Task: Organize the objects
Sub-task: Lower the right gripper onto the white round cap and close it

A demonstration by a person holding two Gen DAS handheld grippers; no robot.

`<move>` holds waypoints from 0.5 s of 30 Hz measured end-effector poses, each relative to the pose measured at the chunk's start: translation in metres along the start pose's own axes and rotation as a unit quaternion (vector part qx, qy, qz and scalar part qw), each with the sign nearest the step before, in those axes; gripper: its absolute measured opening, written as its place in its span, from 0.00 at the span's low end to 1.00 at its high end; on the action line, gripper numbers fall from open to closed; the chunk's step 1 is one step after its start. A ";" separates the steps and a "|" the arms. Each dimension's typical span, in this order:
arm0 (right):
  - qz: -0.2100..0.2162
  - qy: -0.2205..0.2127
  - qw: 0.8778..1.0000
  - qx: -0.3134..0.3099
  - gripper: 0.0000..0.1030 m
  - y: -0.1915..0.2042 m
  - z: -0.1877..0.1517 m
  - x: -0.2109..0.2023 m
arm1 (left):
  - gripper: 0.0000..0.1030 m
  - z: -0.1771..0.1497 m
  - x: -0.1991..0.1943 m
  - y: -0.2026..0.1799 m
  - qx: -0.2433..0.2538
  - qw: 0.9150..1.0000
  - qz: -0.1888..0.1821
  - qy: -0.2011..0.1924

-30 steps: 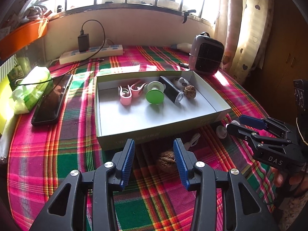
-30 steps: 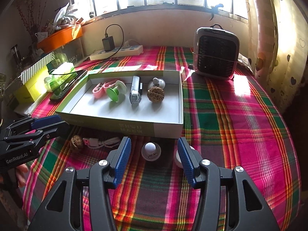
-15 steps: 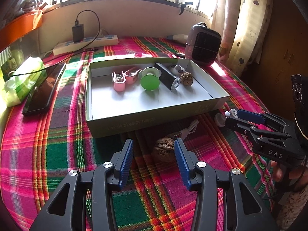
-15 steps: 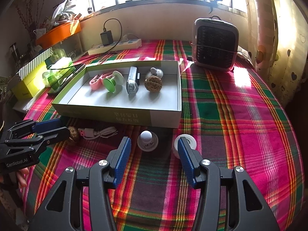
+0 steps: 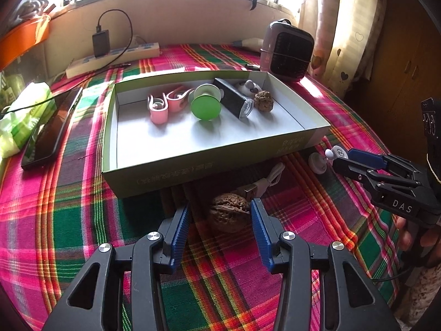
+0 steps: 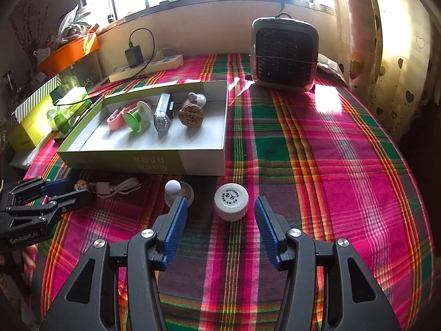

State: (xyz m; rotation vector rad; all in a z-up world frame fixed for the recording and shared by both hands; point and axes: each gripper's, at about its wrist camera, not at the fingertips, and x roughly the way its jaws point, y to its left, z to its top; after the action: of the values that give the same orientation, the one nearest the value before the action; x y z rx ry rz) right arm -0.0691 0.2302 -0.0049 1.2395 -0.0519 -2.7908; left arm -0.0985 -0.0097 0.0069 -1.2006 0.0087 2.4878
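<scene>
Walnut [image 5: 230, 215] sits on the plaid cloth just before the box [image 5: 193, 168], between the left gripper's [image 5: 219, 230] spread fingers, untouched. White cap [image 6: 231, 200] lies between the right gripper's [image 6: 220, 220] spread fingers, clear of both.

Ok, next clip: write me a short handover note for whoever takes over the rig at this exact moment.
Left gripper: open, jaws either side of the loose walnut on the cloth, not gripping it.
Right gripper: open, lined up on the white cap, not gripping it.
Done: box already holds two pink clips, a green-and-white spool, a black light, a white knobbed piece and a walnut.
Left in front of the box: loose walnut, white cable, white knobbed disc, white cap.
</scene>
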 end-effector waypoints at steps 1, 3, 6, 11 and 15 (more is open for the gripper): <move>0.000 0.001 1.000 0.000 0.50 -0.001 0.000 0.000 | 0.41 0.000 0.000 0.000 0.001 1.000 0.001 0.001; -0.002 0.006 1.000 -0.001 0.50 -0.002 0.001 0.003 | 0.41 0.001 0.001 0.001 -0.001 1.000 0.002 0.000; 0.000 0.012 1.000 0.004 0.50 -0.005 0.001 0.007 | 0.41 0.002 0.001 0.002 -0.003 1.000 0.006 0.000; -0.008 0.026 1.000 0.006 0.50 -0.009 0.004 0.014 | 0.41 0.003 0.003 0.003 0.003 0.999 0.037 0.001; -0.015 0.029 0.999 -0.004 0.50 -0.009 0.006 0.016 | 0.41 0.003 0.003 0.004 0.004 0.999 0.040 0.000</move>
State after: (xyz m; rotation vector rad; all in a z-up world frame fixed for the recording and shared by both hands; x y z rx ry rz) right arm -0.0850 0.2379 -0.0132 1.3294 -0.0196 -2.7749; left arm -0.1039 -0.0118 0.0058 -1.2194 0.0669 2.5535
